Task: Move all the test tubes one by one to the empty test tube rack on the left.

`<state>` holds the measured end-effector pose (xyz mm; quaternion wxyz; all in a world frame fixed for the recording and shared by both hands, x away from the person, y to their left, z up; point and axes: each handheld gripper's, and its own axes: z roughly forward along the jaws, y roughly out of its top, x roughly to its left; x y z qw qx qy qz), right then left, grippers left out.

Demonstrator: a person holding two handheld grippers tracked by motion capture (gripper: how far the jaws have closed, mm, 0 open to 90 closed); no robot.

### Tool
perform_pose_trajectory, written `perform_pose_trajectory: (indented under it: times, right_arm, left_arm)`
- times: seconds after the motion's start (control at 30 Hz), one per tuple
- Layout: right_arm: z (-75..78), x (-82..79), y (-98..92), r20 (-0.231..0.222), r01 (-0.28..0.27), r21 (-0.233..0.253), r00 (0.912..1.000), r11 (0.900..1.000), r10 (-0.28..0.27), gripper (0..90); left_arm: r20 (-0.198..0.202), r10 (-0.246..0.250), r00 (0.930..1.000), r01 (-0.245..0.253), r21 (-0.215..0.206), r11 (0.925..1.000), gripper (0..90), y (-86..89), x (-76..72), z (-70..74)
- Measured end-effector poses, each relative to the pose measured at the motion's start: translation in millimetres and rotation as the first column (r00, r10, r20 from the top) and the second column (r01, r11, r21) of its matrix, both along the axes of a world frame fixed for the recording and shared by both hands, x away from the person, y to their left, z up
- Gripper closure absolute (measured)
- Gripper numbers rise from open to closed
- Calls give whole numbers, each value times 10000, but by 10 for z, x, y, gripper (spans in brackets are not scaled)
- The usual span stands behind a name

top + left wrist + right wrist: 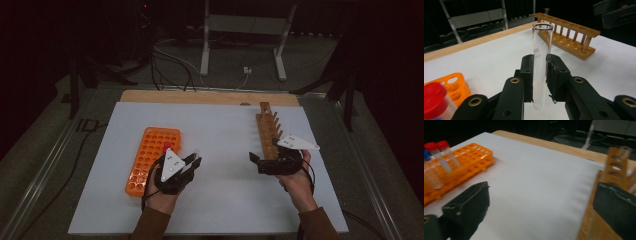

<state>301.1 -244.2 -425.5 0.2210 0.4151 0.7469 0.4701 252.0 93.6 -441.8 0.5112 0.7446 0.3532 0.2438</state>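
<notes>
Fingers [527, 72] of the left gripper [539, 75] are clamped on an upright glass test tube [541, 62] above the white counter [225, 150], beside the orange rack [150, 157], while the right gripper [257, 162] is held wide open by the wooden rack [267, 132] in a dark room.

The test tube [541, 62] is clear glass with faint grey lettering. Both claws are black, the left claw [540, 75] with brass-coloured rivets and the right claw [541, 212] plain. One rack [152, 160] is bright orange and holds red-capped tubes [442, 152]; the other rack [567, 37] is honey-brown wood. The tabletop [225, 150] is white with a light wooden edge.
</notes>
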Motion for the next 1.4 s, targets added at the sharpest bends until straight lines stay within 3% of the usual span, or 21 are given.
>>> perform_pose_trajectory:
  times: [0.07,0.2,0.37,0.63,0.9,1.03,1.17,1.3,1.4]
  right_arm:
    - [-18,-5,-64,-55,323,88,9995,9994,-323,0]
    - [-36,-10,-158,-146,744,180,9971,9971,-741,0]
    - [-23,-33,-213,-95,853,408,9963,9955,-850,0]
    - [-45,-48,-203,-58,779,320,9970,9964,-778,0]
    - [-40,-60,-220,-7,824,385,9966,9959,-824,0]
    - [-35,-65,-217,37,785,387,9969,9962,-787,0]
    - [-34,-66,-218,71,789,398,9968,9961,-793,0]
    - [-34,-67,-217,85,766,390,9970,9963,-770,0]
    - [-35,-69,-211,82,733,381,9972,9966,-737,0]
  left_arm:
    - [16,28,10000,-28,-41,10000,764,69,-33,-16]
    - [1,264,9997,-264,-525,9983,762,198,-95,-62]
    - [72,222,9997,-219,-429,9988,762,293,-125,-82]
    - [196,422,9989,-414,-388,9984,761,488,-171,-130]
    - [171,670,9976,-671,58,9977,761,638,-269,-212]
    - [238,719,9971,-733,621,9954,761,656,-306,-257]
    - [232,801,9965,-816,747,9939,761,689,-327,-281]
    - [6,919,9958,-916,918,9916,761,720,-316,-321]
    - [-314,957,9949,-910,1280,9876,761,709,-297,-364]
